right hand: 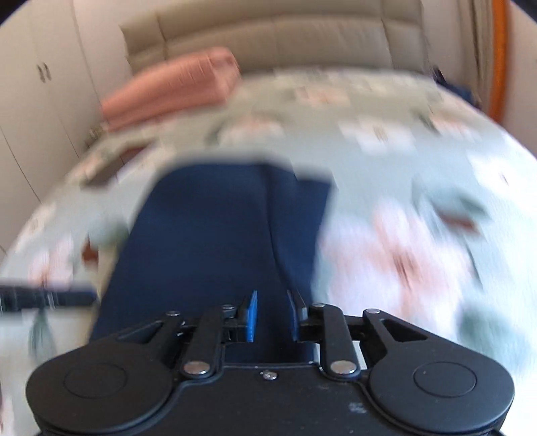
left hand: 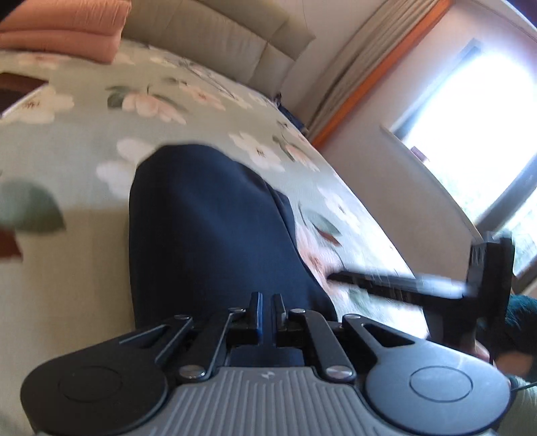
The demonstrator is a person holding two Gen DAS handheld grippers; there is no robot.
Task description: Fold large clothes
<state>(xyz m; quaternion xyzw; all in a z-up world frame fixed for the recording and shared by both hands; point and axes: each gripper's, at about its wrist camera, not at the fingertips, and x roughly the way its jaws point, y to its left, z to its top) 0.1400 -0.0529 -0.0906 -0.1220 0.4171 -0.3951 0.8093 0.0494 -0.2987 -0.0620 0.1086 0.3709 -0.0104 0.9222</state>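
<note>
A dark navy garment (left hand: 208,231) lies stretched along a bed with a floral sheet (left hand: 84,134); it also shows in the right wrist view (right hand: 218,228). My left gripper (left hand: 266,302) sits over the near end of the garment with its jaws nearly together, and whether cloth is between them is hidden. My right gripper (right hand: 276,302) hovers over the near end of the garment with a narrow gap between its blue pads (right hand: 251,315). The right gripper's fingers (left hand: 386,285) show at the right of the left wrist view, blurred.
Folded pink bedding (left hand: 67,30) lies at the head of the bed by the padded beige headboard (left hand: 218,37). A bright window (left hand: 470,117) and curtain are to the right. White cupboards (right hand: 43,100) stand to the left. The right wrist view is motion-blurred.
</note>
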